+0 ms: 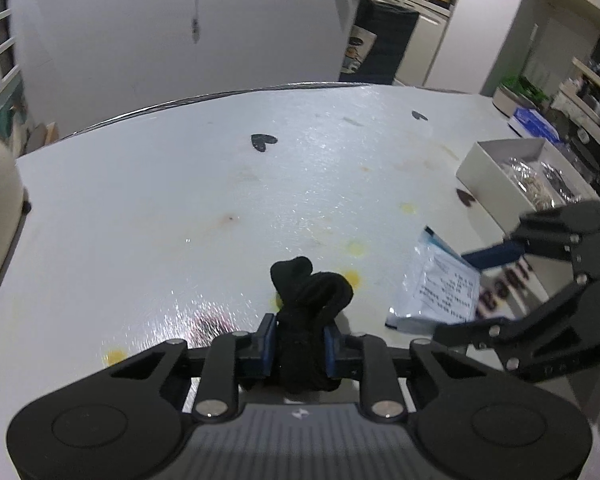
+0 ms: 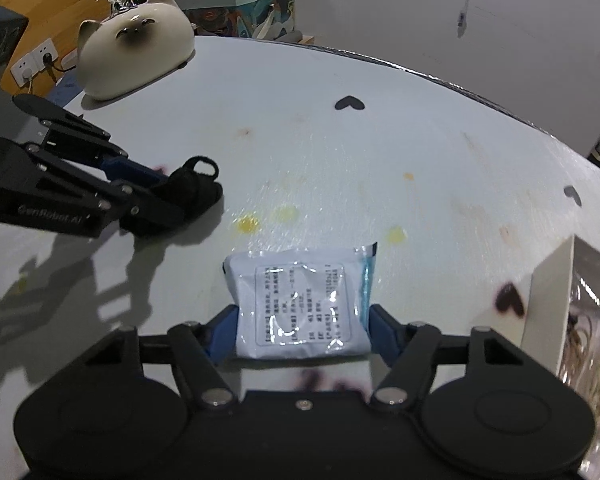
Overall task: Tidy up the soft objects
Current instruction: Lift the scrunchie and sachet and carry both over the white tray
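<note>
White table (image 2: 380,128); left tongs (image 2: 168,192) housing reads "GenRobot.AI".

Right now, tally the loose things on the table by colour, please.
Black: 1, sock
White: 3, packet, box, cat jar
Total: 4

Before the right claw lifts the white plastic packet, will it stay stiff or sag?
The white plastic packet looks puffy and wrinkled, so it probably sags a little at its free end. Its glossy film may slip between the right claw pads. It seems light for its size, likely easy to lift.
</note>
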Motion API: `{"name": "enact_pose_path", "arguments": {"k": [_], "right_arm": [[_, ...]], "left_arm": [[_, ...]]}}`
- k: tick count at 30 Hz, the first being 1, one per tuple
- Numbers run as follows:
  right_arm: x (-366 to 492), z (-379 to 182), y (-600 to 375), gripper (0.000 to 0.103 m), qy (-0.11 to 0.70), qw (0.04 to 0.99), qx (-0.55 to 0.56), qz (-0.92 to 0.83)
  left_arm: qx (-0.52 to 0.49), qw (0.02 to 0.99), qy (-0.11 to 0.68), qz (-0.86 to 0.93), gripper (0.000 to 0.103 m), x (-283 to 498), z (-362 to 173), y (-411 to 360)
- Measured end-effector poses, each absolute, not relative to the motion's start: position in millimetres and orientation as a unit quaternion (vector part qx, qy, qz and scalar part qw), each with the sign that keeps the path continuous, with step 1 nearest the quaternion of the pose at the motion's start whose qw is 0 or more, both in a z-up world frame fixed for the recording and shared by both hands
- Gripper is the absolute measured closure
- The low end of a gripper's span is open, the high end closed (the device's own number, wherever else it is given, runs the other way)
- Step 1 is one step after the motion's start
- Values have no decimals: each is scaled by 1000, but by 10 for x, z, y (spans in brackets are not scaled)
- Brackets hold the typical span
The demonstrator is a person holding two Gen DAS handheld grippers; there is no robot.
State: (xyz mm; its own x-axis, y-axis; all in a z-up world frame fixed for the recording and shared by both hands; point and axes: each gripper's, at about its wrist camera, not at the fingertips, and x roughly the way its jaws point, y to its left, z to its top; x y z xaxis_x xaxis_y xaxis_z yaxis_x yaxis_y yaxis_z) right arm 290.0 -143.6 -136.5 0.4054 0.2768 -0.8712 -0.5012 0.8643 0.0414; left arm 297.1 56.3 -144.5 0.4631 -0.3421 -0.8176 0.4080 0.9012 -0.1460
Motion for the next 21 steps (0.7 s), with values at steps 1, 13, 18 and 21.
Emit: {"name": "enact_pose_path", "arguments": {"k": [1,13,18,21], "right_arm": [[2871,-1359,-1438,34,494,830,-112,233],[2452,-957,-1565,35,473,856,-63,201],[2266,-613,-1658,34,436,879,-40,188],[2161,-419,-1756,34,416,891,-22,180]], "left_arm": [[30,857,468,-214,79,2926,-1429,559],[-55,888,433,-145,79,2276,-960,538],[-79,905,401,-121,79,2045,-635,434],[-91,911,387,-112,79,1929,-460,326]]}}
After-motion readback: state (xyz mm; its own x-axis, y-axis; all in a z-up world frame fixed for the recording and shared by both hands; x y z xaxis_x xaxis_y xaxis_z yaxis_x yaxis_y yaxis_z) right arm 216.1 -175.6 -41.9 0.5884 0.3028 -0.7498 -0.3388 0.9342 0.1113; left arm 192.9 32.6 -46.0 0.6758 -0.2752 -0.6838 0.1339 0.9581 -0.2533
